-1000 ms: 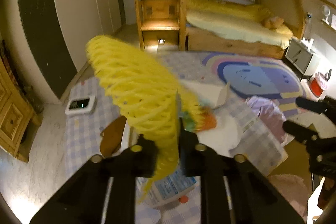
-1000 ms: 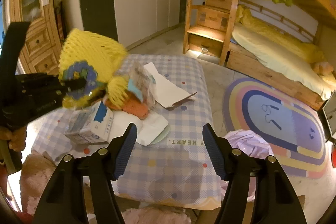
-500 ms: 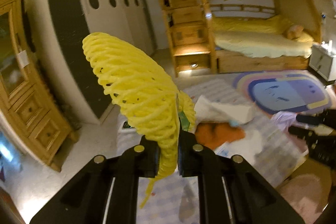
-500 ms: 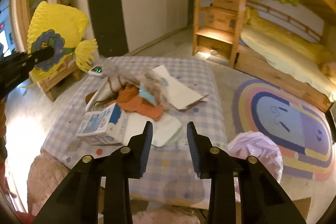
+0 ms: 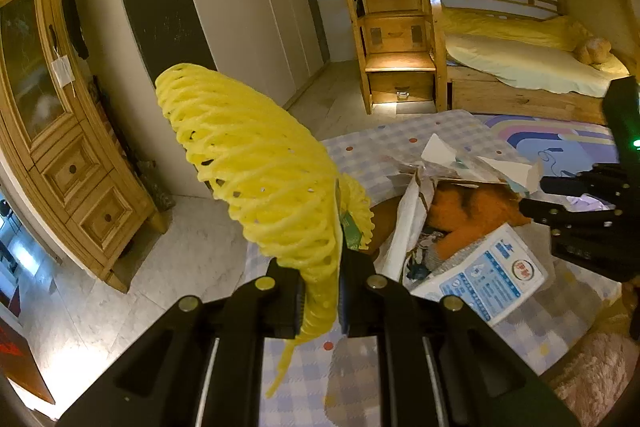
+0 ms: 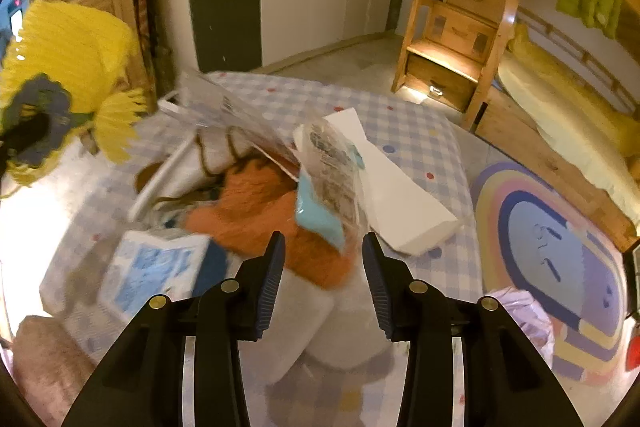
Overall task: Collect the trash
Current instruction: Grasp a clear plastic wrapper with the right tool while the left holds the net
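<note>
Black left gripper [image 5: 322,291] (brass screws), black right gripper [image 6: 323,271] — ribbed pads

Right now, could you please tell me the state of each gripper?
Left gripper: shut on the yellow foam net.
Right gripper: jaws opening, holding nothing, above the trash pile.

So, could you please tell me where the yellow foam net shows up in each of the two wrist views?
Left wrist view: the yellow foam net fills the centre, pinched in the left tool.
Right wrist view: the same net sits at the far left edge, above the table.
Shared landmark: the blue and white carton, lower right in the left view, lower left in the right view.
</note>
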